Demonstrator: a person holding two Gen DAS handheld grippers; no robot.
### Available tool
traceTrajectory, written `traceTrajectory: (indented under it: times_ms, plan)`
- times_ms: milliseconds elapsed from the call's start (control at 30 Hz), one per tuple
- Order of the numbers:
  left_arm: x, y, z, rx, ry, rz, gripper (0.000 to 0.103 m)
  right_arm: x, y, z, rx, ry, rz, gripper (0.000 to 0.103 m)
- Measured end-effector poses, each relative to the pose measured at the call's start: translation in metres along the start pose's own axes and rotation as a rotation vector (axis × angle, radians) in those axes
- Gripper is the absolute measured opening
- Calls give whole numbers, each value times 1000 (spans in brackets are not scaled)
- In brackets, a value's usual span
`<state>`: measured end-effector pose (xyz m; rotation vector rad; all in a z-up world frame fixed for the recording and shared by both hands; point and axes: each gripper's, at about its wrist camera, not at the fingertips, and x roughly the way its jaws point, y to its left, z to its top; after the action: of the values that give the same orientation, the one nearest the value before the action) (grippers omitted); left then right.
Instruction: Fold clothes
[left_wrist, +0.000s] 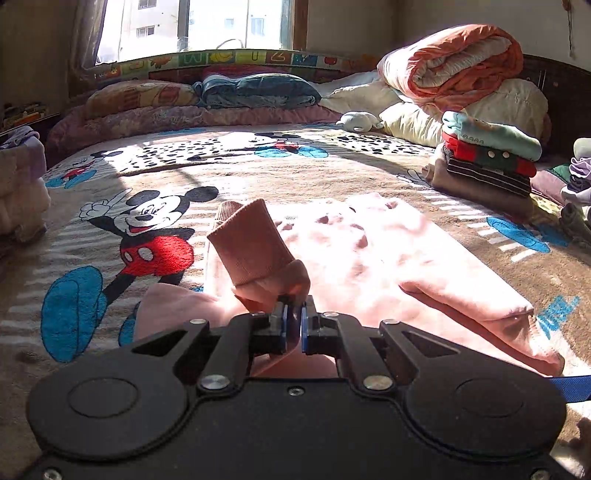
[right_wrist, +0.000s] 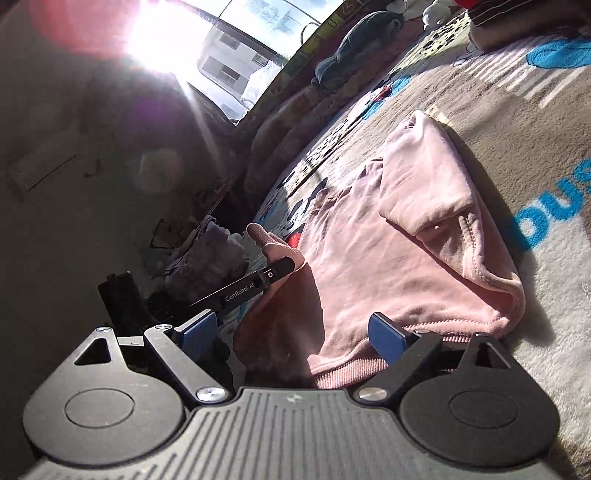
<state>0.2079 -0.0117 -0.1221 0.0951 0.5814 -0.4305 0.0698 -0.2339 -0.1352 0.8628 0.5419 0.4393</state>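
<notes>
A pink sweatshirt (left_wrist: 373, 254) lies spread on the cartoon-mouse bedspread (left_wrist: 155, 173); one sleeve is folded across its right side. My left gripper (left_wrist: 294, 320) is shut on the other pink sleeve, whose ribbed cuff (left_wrist: 243, 236) stands up above the blue pads. In the right wrist view the same sweatshirt (right_wrist: 399, 236) lies ahead, its ribbed hem (right_wrist: 343, 373) between the fingers of my right gripper (right_wrist: 295, 332), which is open with nothing pinched. The left gripper (right_wrist: 273, 275) shows there, holding the sleeve cuff (right_wrist: 266, 242) at the garment's left side.
A stack of folded clothes (left_wrist: 491, 155) sits at the right of the bed, with a rolled orange quilt (left_wrist: 454, 62) and cream bedding behind. Pillows and a blue blanket (left_wrist: 258, 90) line the far edge under the window. More clothes (left_wrist: 18, 184) lie at the left edge.
</notes>
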Motion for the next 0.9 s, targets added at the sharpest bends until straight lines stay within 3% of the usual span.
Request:
traceTrajectory:
  times_ms: [67, 233, 300, 367, 433, 600, 900]
  plan:
    - [1, 7, -4, -39, 36, -105, 58, 6, -2, 1, 29, 1, 4, 84]
    - [-56, 51, -2, -285, -142, -211, 58, 29, -2, 4, 73, 9, -15, 82]
    - [-69, 72, -5, -381, -195, -203, 58, 45, -3, 7, 100, 30, -10, 82]
    - [-80, 93, -12, -455, -197, -166, 59, 59, -2, 11, 119, 39, -10, 82]
    - [-86, 103, -16, -471, -191, -113, 60, 77, 0, 16, 149, 52, -8, 82]
    - [-97, 116, -27, -520, -197, -115, 60, 116, -1, 30, 256, 72, -15, 82]
    - [-98, 124, -37, -478, -172, -73, 60, 154, 6, 23, 355, 84, -97, 77]
